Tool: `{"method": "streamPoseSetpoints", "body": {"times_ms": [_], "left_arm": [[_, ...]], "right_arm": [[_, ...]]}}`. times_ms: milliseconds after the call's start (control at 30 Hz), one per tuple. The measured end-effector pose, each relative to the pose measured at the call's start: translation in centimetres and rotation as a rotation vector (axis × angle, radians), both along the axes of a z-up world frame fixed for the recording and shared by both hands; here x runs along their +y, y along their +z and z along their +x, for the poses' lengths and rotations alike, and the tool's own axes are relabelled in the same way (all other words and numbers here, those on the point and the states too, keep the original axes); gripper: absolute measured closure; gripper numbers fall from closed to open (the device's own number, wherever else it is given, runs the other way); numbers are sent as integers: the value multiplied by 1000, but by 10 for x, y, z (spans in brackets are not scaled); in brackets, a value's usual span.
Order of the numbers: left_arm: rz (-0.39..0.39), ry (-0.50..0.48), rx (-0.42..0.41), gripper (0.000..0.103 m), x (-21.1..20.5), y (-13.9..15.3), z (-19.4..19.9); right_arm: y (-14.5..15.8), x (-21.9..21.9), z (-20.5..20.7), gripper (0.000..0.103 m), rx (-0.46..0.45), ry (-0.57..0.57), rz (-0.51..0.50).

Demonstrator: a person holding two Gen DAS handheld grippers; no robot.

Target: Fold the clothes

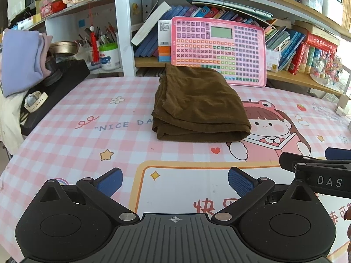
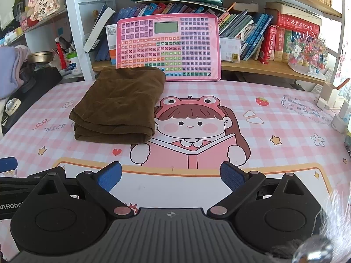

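Going left to right with the pink learning pad (image 1: 219,51) as the anchor: well left of it, a white tub (image 1: 109,55) stuffed with pens and brushes, and beside that a brass-looking bowl (image 1: 63,47) (contents not visible). Just in front of the pad's lower left corner, the brown garment (image 1: 200,107) lying on the checked mat (image 1: 87,135), already folded into a thick stack. Looks soft, light, floppy, probably a bit grippy and nothing fragile. Best pinched at the near folded edge, through all layers so the stack doesn't slide apart. Down in front of the pad, well short of the cloth: left gripper (image 1: 175,182) spread wide, holding nothing. Right gripper (image 2: 170,176) same deal, released and empty
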State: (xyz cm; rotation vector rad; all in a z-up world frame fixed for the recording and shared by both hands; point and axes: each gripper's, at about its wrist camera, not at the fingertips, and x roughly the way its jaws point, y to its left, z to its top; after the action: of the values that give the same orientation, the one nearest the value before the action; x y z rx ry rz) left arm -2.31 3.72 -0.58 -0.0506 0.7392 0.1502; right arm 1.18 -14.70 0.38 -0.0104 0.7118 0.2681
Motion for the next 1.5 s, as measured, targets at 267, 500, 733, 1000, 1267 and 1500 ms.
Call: {"method": "streamPoseSetpoints", "body": {"times_ms": [267,500,733,1000,1267,1500], "left_arm": [[-1,-2,3,0,0,0,-2],[-2,-1,5,0,0,0,-3],[-3,0,4,0,-1,0,-4],[-4,-2,4,0,0,0,-4],[-3,0,4,0,0,0,-4],[-3,-2,2,0,-1,0,-4]], "right_arm": [[-1,-1,-2,6,4,-2,-1],[-1,-1,-4,6,5,-3,-3],[-1,0,-4,6,3,-3,-5],[-1,0,-4,6,2,-2,-4],[0,0,-4,6,1,1,-4],[0,-1,-4,6,-1,2,-4]]}}
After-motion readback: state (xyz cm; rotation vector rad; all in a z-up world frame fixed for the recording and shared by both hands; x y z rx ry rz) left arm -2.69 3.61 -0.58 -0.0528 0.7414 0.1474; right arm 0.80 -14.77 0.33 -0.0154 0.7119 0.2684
